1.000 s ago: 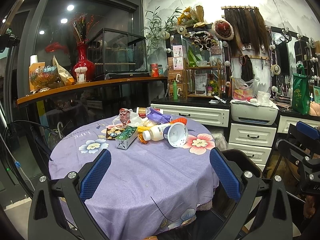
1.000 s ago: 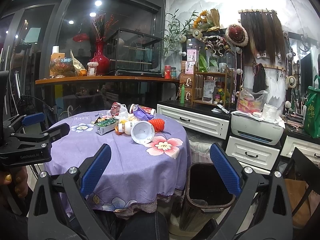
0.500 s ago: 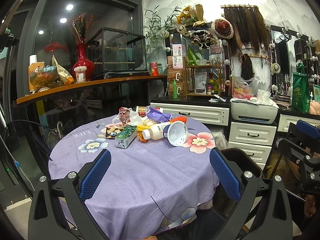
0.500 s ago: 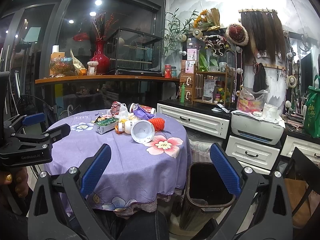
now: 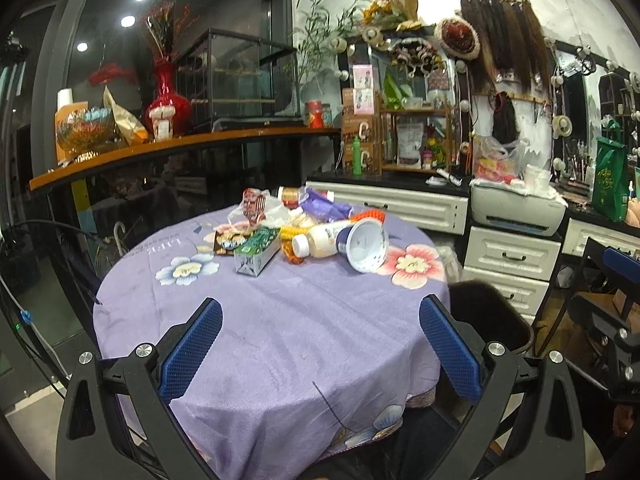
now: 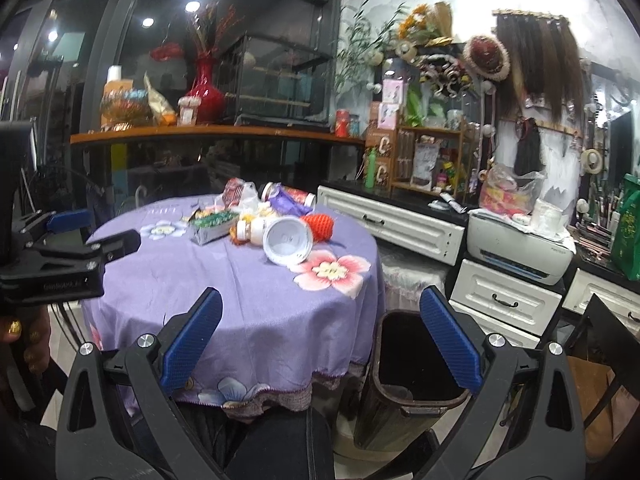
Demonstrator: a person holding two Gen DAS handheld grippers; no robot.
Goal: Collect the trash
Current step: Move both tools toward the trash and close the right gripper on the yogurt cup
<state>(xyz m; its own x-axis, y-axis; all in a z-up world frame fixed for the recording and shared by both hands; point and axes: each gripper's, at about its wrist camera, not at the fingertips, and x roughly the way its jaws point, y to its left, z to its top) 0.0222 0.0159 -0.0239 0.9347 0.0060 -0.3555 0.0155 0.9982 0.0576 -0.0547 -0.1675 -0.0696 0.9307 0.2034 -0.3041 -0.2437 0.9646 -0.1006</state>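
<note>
Purple cloth covers the counter [image 5: 280, 340]; trash pile [image 5: 308, 232] sits at its far edge. Left hand-held gripper [image 5: 320, 344] and right hand-held gripper [image 6: 320, 338] both spread, empty. Collecting unstarted; next, likely reach forward, bin [image 6: 412, 396] near the counter's right edge.

Both wrist views toward shared table [image 5: 280, 340]

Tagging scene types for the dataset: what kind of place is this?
Probably a dressing or makeup room, perhaps for costume or stage work. Long hairpieces hang on the wall beside bulb-lined mirrors, and an ornate headdress sits above the cluttered white vanity drawers. The trash lies on a purple-clothed round table.
</note>
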